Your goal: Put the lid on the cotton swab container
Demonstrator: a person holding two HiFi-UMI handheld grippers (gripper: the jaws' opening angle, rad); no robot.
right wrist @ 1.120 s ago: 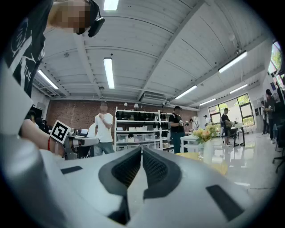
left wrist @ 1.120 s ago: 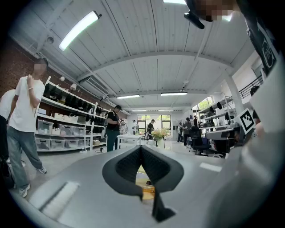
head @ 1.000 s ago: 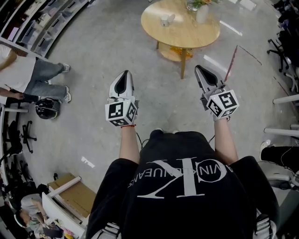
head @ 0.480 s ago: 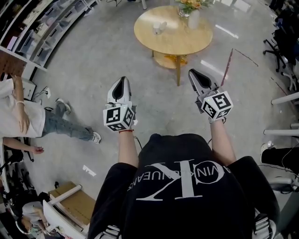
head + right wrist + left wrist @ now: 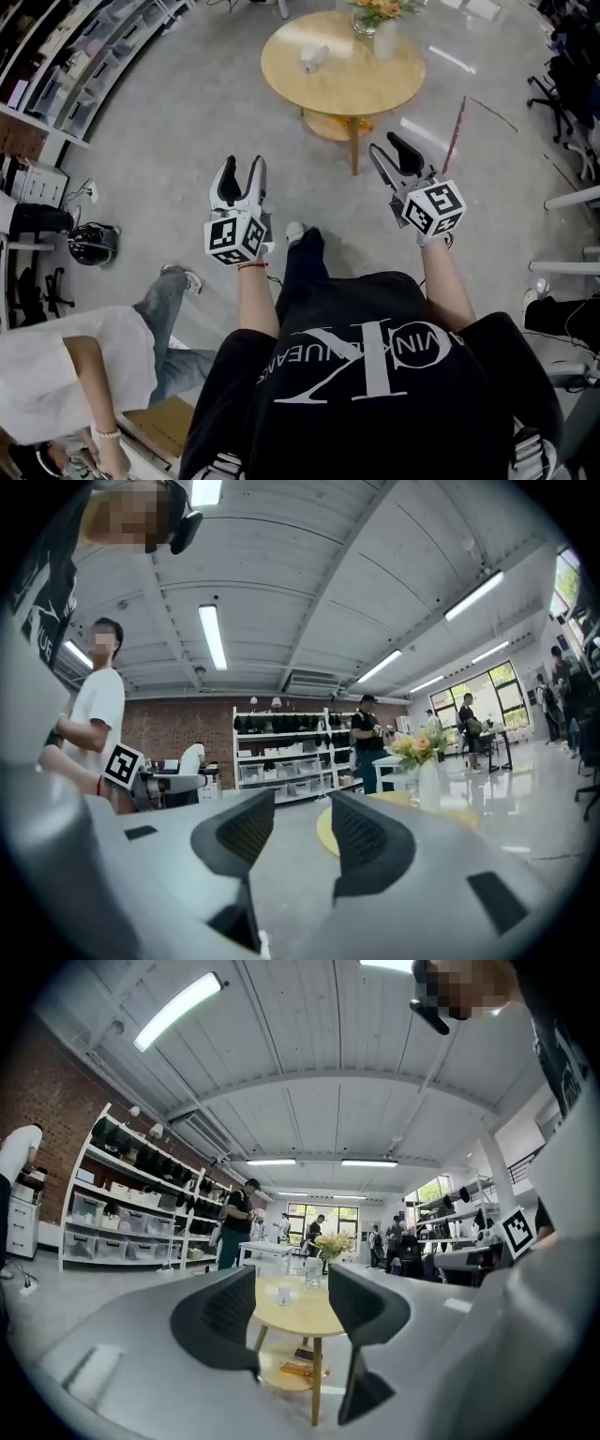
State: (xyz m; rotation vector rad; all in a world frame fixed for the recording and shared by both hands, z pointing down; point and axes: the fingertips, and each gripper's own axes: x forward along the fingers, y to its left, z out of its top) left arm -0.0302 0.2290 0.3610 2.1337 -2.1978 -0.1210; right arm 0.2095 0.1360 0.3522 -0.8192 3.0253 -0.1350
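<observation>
Both pairs of jaws have just been opening, and the round light-wood counter (image 5: 361, 84) sits nearer. The left gripper (image 5: 241, 173) is spread and empty. Well ahead on the counter stand a small white cotton swab container (image 5: 314, 58) and a vase of flowers (image 5: 384, 33). The right gripper (image 5: 388, 148) is spread and empty. Grey concrete floor (image 5: 187, 112) lies all round.
</observation>
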